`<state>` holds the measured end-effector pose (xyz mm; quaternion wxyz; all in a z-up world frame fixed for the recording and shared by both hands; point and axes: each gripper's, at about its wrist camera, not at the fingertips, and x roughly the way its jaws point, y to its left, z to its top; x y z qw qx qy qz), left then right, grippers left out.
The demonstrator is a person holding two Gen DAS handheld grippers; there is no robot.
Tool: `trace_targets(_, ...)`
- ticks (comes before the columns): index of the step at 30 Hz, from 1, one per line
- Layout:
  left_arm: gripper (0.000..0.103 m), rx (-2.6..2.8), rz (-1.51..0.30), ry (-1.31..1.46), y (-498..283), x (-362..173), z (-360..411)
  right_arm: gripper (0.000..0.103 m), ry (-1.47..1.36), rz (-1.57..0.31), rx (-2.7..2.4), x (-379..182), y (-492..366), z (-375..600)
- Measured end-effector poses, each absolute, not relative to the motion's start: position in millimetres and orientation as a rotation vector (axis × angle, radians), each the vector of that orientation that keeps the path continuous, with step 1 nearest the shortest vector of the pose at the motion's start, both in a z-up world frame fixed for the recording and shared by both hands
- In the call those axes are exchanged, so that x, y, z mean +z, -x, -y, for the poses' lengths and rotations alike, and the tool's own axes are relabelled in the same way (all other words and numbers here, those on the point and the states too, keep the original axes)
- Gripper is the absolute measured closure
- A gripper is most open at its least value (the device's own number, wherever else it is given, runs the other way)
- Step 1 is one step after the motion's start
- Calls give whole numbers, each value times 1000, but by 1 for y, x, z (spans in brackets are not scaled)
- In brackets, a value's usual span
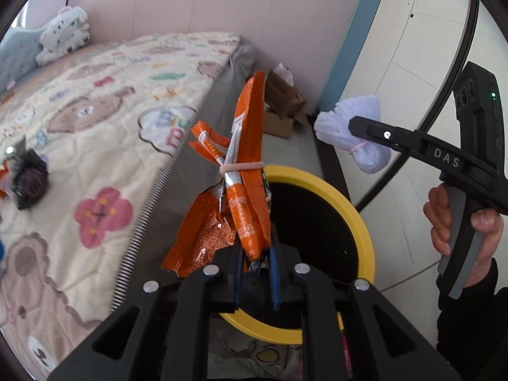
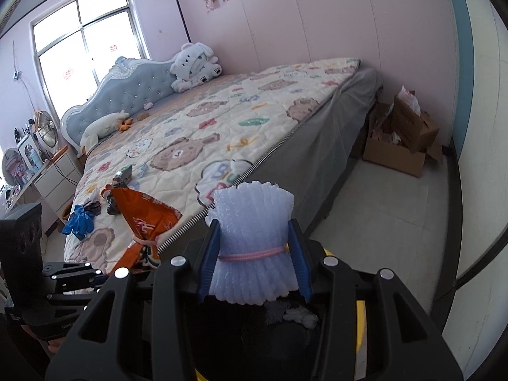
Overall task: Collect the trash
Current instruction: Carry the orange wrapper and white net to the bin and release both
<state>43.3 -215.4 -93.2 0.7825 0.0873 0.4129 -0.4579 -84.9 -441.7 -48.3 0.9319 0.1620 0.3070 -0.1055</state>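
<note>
Orange wrapper (image 1: 247, 190) — above bin (image 1: 365, 222)

black gripper (image 1: 255, 281), blue pads (image 2: 208, 263), dark sleeve (image 1: 470, 320)

Your left gripper's (image 1: 255, 273) frame covers the near rim of the yellow-rimmed bin (image 1: 362, 222), and the orange wrapper's (image 1: 247, 171) lower end vanishes between the pads. The bin's inside is too dark to read. In the right wrist view, your right gripper (image 2: 254, 262) hides the foam bundle's (image 2: 254, 222) base. The small dark items on the bed (image 1: 95, 120) near its left edge are too blurred to name.
</note>
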Motion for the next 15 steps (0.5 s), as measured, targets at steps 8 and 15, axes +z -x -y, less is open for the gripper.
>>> trace_targets(8,90,-1016,-942,-182,-39,-104,221,59,-368,-673,-204,-64,81,448)
trace_targets(15,81,-1011,-933,-154,-39,-99,214,51,-401,-681,-228,-64,79,455)
